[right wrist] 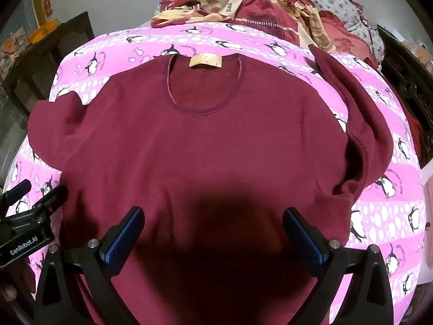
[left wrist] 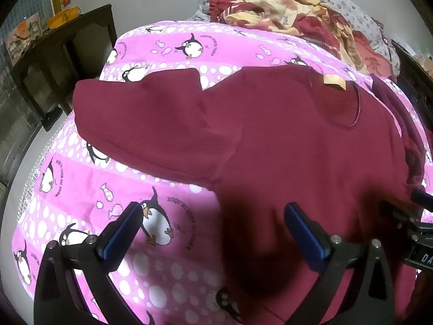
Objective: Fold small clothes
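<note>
A maroon sweater (right wrist: 203,149) lies spread flat, front up, on a pink penguin-print bedsheet (right wrist: 384,216). Its round neck with a tan label (right wrist: 205,61) points away from me. The left sleeve (left wrist: 140,119) stretches out sideways, while the right sleeve (right wrist: 365,124) curls along the body's right side. My right gripper (right wrist: 213,216) hovers open over the lower middle of the sweater and casts a shadow on it. My left gripper (left wrist: 213,216) is open above the sweater's lower left edge (left wrist: 284,140), one finger over the sheet (left wrist: 162,40). Neither holds anything. Each gripper shows at the other view's edge (right wrist: 38,192) (left wrist: 406,204).
A heap of red and cream patterned bedding (right wrist: 257,5) and a grey pillow lie at the far end of the bed (left wrist: 297,13). A dark wooden table (left wrist: 62,48) with an orange bowl (left wrist: 65,15) stands at the left, beyond the bed's edge.
</note>
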